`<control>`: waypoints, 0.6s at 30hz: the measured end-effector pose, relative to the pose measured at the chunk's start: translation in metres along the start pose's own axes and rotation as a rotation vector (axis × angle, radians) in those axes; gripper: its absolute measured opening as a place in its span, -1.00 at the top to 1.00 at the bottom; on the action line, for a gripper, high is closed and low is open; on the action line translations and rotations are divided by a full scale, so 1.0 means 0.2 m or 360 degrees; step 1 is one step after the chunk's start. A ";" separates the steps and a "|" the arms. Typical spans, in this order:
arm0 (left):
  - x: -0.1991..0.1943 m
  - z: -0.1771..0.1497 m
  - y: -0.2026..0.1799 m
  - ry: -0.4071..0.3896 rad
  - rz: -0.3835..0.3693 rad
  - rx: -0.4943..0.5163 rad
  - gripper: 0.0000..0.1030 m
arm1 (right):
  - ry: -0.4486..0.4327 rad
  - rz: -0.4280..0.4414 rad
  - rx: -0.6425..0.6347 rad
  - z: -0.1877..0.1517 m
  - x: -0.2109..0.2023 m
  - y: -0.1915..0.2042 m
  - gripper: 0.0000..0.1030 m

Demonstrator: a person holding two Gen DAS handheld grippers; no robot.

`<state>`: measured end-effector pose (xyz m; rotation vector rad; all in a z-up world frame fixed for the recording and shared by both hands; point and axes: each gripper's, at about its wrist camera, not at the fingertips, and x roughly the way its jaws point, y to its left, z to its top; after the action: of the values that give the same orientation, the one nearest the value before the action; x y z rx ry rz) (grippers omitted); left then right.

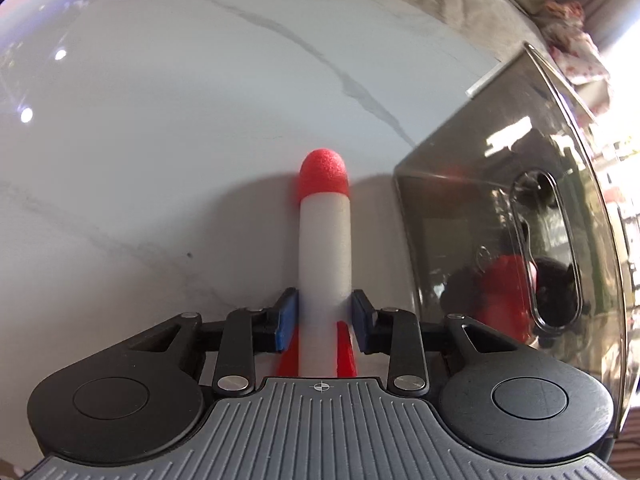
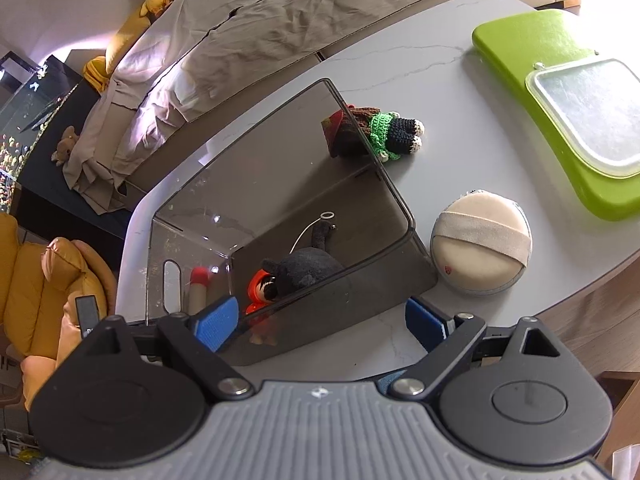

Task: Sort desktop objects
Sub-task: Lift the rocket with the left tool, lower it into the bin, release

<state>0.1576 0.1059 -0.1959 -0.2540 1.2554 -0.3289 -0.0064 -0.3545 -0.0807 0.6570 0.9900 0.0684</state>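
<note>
My left gripper [image 1: 325, 312] is shut on a white foam rocket [image 1: 325, 240] with a red tip and red fins, held just above the marble table [image 1: 160, 140], left of the smoky clear bin [image 1: 500, 220]. The rocket also shows through the bin wall in the right wrist view [image 2: 199, 286]. My right gripper [image 2: 322, 320] is open and empty, above the bin's near wall [image 2: 340, 300]. Inside the bin lie a black plush toy [image 2: 308, 266] and a red toy [image 2: 258, 288]. A crocheted doll [image 2: 394, 132] lies behind the bin. A round beige powder puff [image 2: 482, 246] sits right of it.
A green tray [image 2: 532, 52] with a clear lid [image 2: 592, 112] lies at the table's far right. A bed with a grey sheet [image 2: 280, 20] runs behind the table. A yellow armchair [image 2: 44, 288] stands at the left. The table edge [image 2: 600, 276] curves near the right.
</note>
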 end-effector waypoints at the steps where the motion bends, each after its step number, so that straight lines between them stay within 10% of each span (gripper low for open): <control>1: -0.01 0.00 -0.01 0.0000 0.0032 0.0002 0.40 | -0.0011 0.0009 0.0003 0.00 -0.01 -0.01 -0.78; 11: -0.42 0.07 -0.16 -0.0107 0.0095 0.0076 0.42 | -0.0114 0.0098 0.0072 0.02 -0.07 -0.12 -0.79; 18: -0.70 0.23 -0.67 -0.0226 -0.0032 0.0333 0.41 | -0.0223 0.0101 0.0034 0.08 -0.09 -0.16 -0.79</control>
<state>0.1487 0.0348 -0.0097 -0.1088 1.0702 -0.4489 -0.0113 -0.3940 -0.0783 0.7035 0.8363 0.0667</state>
